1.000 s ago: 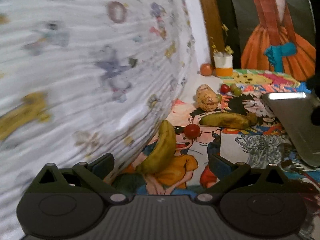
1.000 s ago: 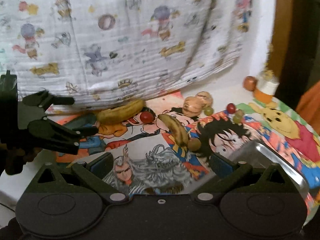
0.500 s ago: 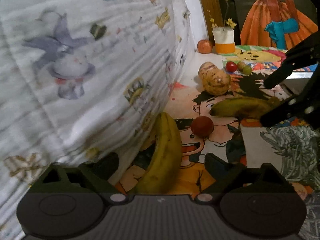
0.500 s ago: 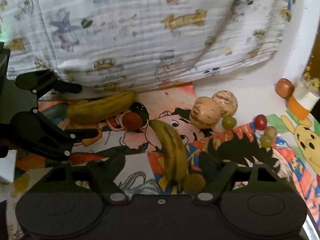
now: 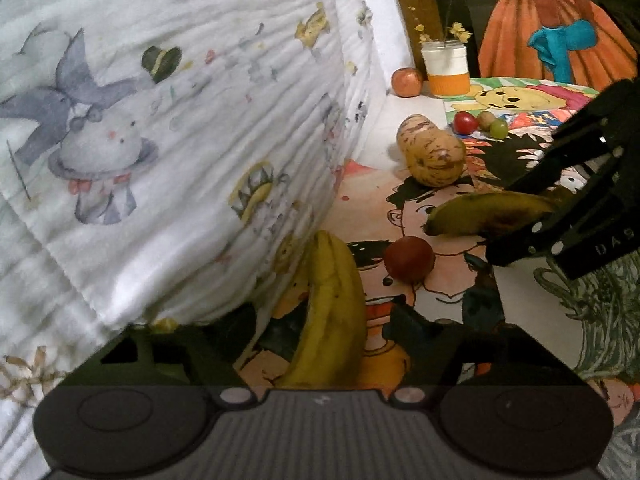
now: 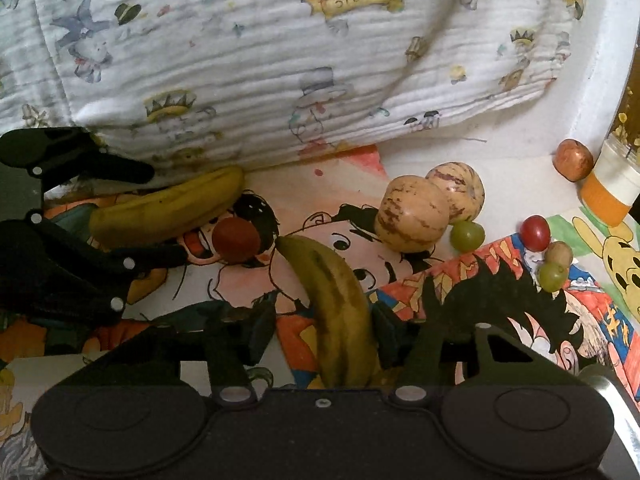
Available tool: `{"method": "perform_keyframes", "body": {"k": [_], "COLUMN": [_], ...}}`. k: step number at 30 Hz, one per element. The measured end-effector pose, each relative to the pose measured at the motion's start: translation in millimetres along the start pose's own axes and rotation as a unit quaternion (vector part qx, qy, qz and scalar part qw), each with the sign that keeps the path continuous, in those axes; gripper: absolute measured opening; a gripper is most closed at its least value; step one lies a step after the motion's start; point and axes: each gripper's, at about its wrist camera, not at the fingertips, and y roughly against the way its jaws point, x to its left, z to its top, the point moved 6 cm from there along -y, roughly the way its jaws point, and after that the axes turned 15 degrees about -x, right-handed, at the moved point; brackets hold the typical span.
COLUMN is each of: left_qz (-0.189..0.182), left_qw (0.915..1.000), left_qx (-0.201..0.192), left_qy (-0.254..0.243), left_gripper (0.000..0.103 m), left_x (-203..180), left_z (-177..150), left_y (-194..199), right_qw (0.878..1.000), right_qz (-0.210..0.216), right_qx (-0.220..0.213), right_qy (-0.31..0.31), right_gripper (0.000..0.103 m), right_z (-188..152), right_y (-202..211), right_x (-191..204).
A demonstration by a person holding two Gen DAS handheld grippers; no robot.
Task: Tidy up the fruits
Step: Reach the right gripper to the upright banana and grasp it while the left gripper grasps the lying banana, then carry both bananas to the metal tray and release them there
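Between the left gripper's (image 5: 320, 324) open jaws lies 1 yellow banana (image 5: 332, 316), untouched as far as shows; the right gripper (image 6: 324, 328), also open, straddles a darker banana (image 6: 336, 304).

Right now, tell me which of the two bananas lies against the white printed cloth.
The yellower banana between the left gripper's fingers; its far side touches the printed cloth. The darker, spotted banana lies out on the cartoon mat between the right gripper's fingers.

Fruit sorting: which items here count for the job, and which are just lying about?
Job: yellow banana, darker banana, red fruit, two striped melons, grapes.
Lying about: printed blanket, flower jar, cartoon mat.
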Motion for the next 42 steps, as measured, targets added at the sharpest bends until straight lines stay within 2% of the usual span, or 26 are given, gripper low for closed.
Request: {"method": "perform_keyframes", "body": {"k": [3,6,8,11,14,19,21,23,26,30,33,35,42], "left_qz": [-0.003,-0.015,-0.024,-0.012,-0.011,-0.004,0.001,0.004,0.007,0.01,0.011,0.013,0.01], "left_qw": [0.9999,0.9991,0.998,0.9979,0.9975,0.9977,0.9978,0.9973,0.9955,0.9922,0.9896,0.9885,0.9845], "left_qx": [0.006,0.012,0.019,0.027,0.03,0.036,0.039,0.043,0.052,0.063,0.066,0.067,0.064], "left_qy": [0.015,0.037,0.055,0.057,0.063,0.057,0.055,0.059,0.079,0.107,0.127,0.135,0.163], "left_gripper": [0.071,0.059,0.047,0.04,0.04,0.038,0.038,0.037,0.037,0.037,0.036,0.035,0.035], "left_x": [2,3,4,4,6,2,1,0,1,3,5,4,-6], "left_z": [0,0,1,2,2,3,4,4,3,3,3,4,13], "left_y": [-2,-3,-4,-6,-7,-8,-8,-7,-4,0,7,13,39], "right_qw": [1.0,1.0,1.0,0.999,0.999,0.999,0.999,0.999,0.999,1.0,0.998,0.996,0.995], "right_qz": [0.0,0.003,0.005,0.012,0.029,0.029,0.026,0.009,0.009,-0.009,-0.004,-0.002,0.01], "right_qx": [-0.002,-0.003,-0.003,-0.001,-0.001,0.0,-0.007,-0.014,-0.01,-0.001,0.0,-0.007,-0.044], "right_qy": [-0.007,-0.016,-0.023,-0.03,-0.042,-0.044,-0.035,-0.028,-0.048,-0.024,-0.065,-0.088,-0.094], "right_gripper": [0.055,0.055,0.054,0.054,0.057,0.052,0.047,0.033,0.033,0.036,0.032,0.032,0.032], "right_z": [0,0,0,1,1,0,1,2,2,-2,-4,-3,3], "right_y": [0,0,0,1,1,-2,1,4,3,0,-2,2,43], "right_x": [-1,-3,-4,-5,-7,-7,-5,-6,-9,-3,-10,-11,2]}}
